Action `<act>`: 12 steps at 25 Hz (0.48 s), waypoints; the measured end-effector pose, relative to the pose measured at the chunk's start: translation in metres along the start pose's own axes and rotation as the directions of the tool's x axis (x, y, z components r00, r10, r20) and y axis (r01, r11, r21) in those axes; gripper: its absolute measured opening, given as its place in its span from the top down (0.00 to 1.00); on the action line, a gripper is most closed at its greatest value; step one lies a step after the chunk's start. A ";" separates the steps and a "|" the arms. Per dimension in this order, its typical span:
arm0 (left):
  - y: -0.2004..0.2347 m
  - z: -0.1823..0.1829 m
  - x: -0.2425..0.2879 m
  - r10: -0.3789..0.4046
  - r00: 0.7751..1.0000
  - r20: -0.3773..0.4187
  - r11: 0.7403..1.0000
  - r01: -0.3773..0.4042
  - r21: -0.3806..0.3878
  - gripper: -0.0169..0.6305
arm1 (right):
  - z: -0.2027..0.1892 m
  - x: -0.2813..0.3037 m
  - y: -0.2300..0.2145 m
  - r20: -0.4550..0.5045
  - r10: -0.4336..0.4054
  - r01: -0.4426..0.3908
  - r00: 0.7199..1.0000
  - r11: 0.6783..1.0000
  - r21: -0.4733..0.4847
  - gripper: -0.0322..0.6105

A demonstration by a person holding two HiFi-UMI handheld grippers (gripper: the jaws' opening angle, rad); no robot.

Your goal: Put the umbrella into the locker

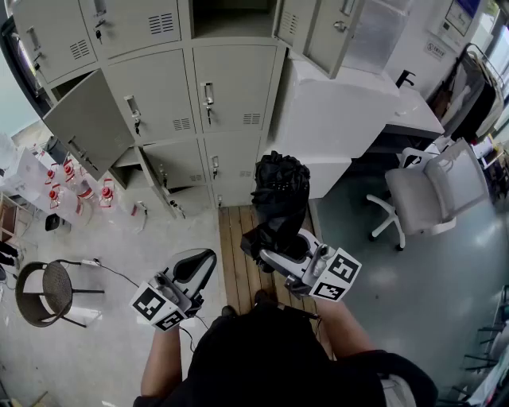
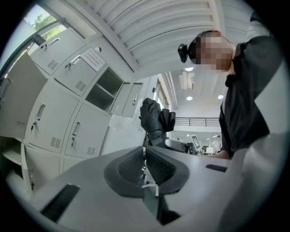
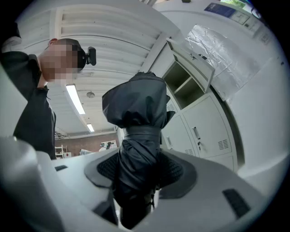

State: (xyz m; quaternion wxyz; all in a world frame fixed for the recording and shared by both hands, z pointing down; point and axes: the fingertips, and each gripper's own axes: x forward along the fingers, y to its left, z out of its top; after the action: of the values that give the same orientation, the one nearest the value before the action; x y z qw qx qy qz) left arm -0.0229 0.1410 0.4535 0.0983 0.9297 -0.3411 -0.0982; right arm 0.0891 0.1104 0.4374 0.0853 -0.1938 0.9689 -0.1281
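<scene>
A folded black umbrella (image 1: 280, 199) sticks up and forward out of my right gripper (image 1: 277, 248), which is shut on its lower part. In the right gripper view the umbrella (image 3: 138, 131) fills the gap between the dark pads, its strap wrapped round the middle. My left gripper (image 1: 195, 269) hangs lower left, shut with nothing in it; its pads (image 2: 154, 165) meet, and the umbrella (image 2: 156, 118) shows beyond them. The grey lockers (image 1: 231, 95) stand ahead, one top compartment (image 1: 232, 16) open and another door (image 1: 87, 123) swung out at left.
A white desk (image 1: 350, 103) adjoins the lockers at right, with a white office chair (image 1: 429, 195) beside it. Bottles with red caps (image 1: 75, 187) and a round wire stool (image 1: 44, 290) stand at left. I stand on a wooden plank strip (image 1: 238, 238).
</scene>
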 end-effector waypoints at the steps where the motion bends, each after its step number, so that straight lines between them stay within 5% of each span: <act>1: 0.001 0.000 -0.004 -0.005 1.000 0.003 1.000 0.005 0.003 0.93 | -0.002 0.004 0.006 0.003 0.001 -0.001 1.000 1.000 -0.010 0.58; 12: -0.006 -0.010 -0.051 -0.058 0.998 -0.011 0.998 0.058 -0.012 0.93 | -0.026 0.018 0.049 0.020 -0.024 0.025 1.000 1.000 -0.010 0.58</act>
State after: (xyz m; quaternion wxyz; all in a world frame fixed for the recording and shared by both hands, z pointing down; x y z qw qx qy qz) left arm -0.0543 0.1798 0.4679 0.1029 0.9392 -0.3128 -0.0978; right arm 0.0493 0.1526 0.4460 0.0921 -0.2073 0.9662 -0.1222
